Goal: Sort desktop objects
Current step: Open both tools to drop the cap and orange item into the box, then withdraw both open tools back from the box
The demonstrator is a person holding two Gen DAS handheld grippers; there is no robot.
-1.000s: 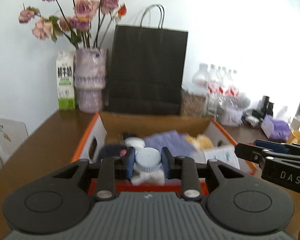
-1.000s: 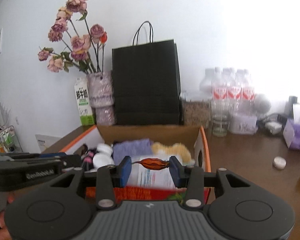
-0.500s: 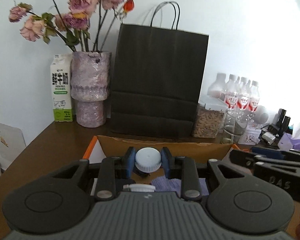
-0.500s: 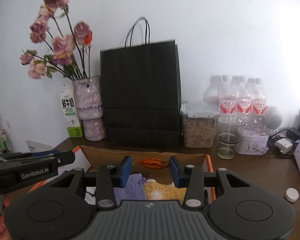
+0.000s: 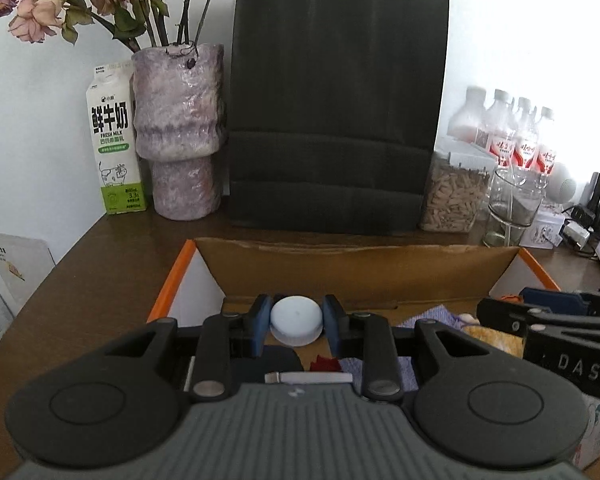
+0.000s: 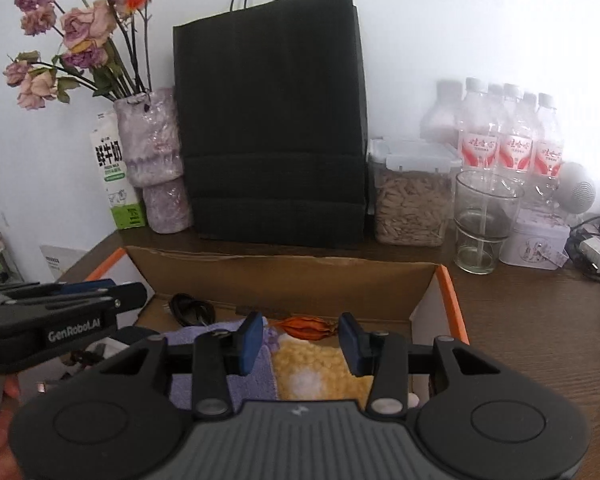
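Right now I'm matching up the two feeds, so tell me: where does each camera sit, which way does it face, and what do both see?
Left wrist: sits on the left tongs, looks along them over the box at the black bag; its fingers clamp a white cap; the right tongs enter at right.
Right wrist: sits on the right tongs, same heading, over the box's right half; an orange thing lies between its fingers; the left tongs and a hand show at left.
Shared: bag, box, vase, milk carton, bottles.

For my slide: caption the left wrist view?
Left gripper clamps a white-capped bottle over the cardboard box.
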